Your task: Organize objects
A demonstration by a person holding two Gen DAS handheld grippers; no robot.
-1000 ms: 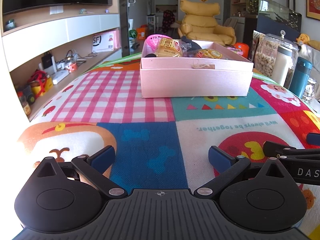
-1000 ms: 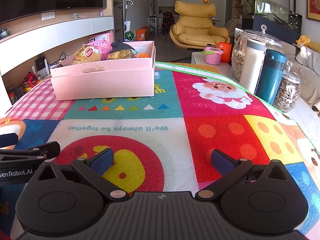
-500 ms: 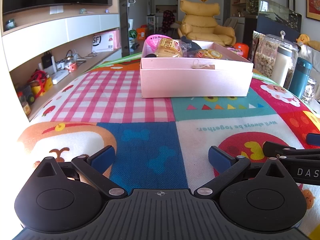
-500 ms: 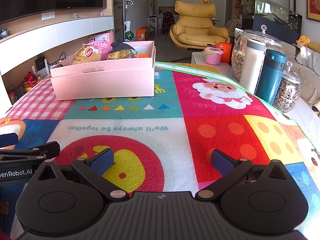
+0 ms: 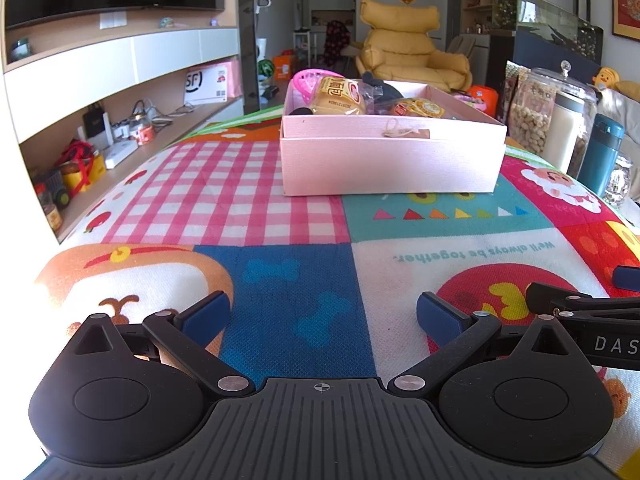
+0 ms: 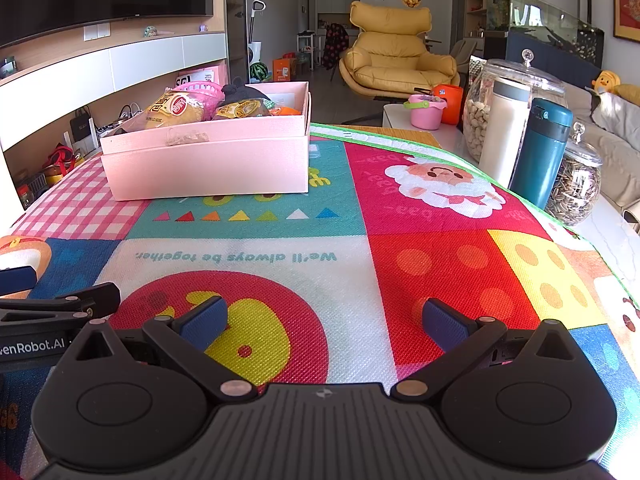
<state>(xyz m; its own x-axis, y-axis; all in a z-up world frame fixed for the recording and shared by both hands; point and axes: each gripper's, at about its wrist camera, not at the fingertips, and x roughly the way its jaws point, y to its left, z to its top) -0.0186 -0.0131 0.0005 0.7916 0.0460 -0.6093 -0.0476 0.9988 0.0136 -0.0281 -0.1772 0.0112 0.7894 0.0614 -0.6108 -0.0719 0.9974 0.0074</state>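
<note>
Altogether two hand-held grippers (image 5: 323,314) (image 6: 325,322) gape before one pink box (image 5: 390,160)

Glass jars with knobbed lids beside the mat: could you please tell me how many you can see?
2. The large nut jar stands behind the white bottle; the smaller seed jar stands right of the teal flask. Others may be hidden.

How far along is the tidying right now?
Snack packets sit piled in the open pink cardboard box on the colourful patchwork mat. Nothing is in hand: the left gripper and right gripper are both open, low over the mat. No loose items show on it; what remains is unclear.
</note>
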